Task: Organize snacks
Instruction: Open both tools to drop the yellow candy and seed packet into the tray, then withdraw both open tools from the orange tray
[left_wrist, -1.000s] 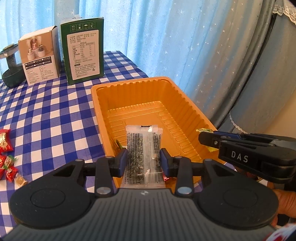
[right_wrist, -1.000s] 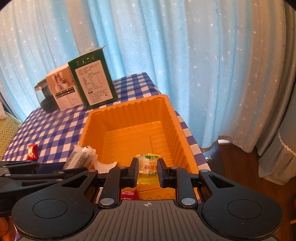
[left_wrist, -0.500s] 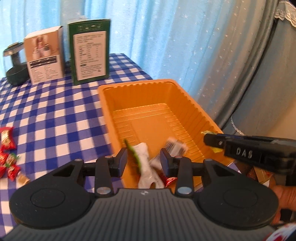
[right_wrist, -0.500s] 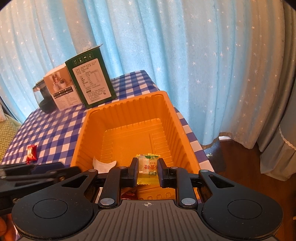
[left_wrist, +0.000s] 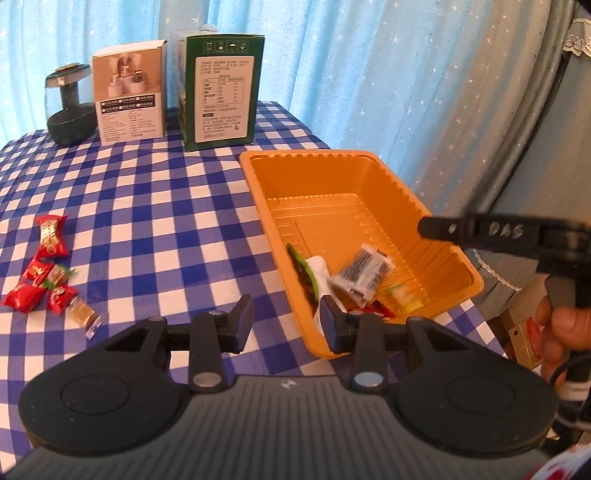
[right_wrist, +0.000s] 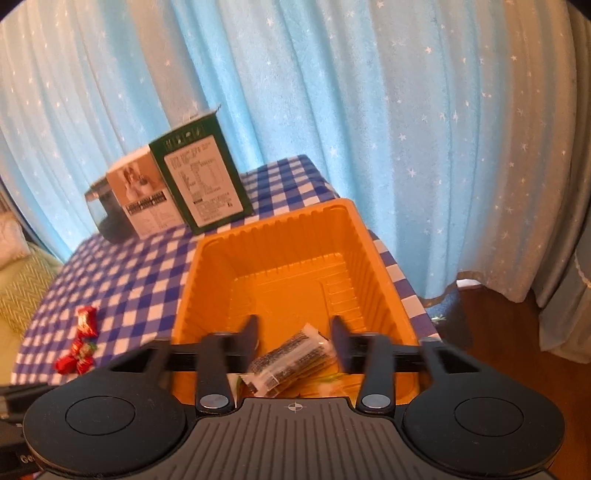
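Note:
An orange tray (left_wrist: 369, 173) sits at the right end of the blue checked table. In its near corner lie a clear packet of dark snack (left_wrist: 364, 273), a white and green packet (left_wrist: 317, 273) and a yellow packet (left_wrist: 402, 295). My left gripper (left_wrist: 286, 325) is open and empty, over the tray's near left corner. My right gripper (right_wrist: 295, 336) hangs over the tray (right_wrist: 280, 221), its jaws opening with nothing pressed between them; the clear packet (right_wrist: 291, 358) lies below. Its tip (left_wrist: 436, 229) shows above the tray's right wall. Several red candies (left_wrist: 48, 236) lie loose at the left.
A green box (left_wrist: 221, 92), a white box (left_wrist: 129, 96) and a dark glass jar (left_wrist: 68, 107) stand at the table's back edge before blue curtains. A hand (left_wrist: 561, 332) holds the right gripper beyond the table's right edge. The red candies (right_wrist: 85, 321) lie left of the tray.
The left gripper let go of the clear packet, which fell into the tray, then moved left. The right gripper opened and its yellow packet dropped into the tray.

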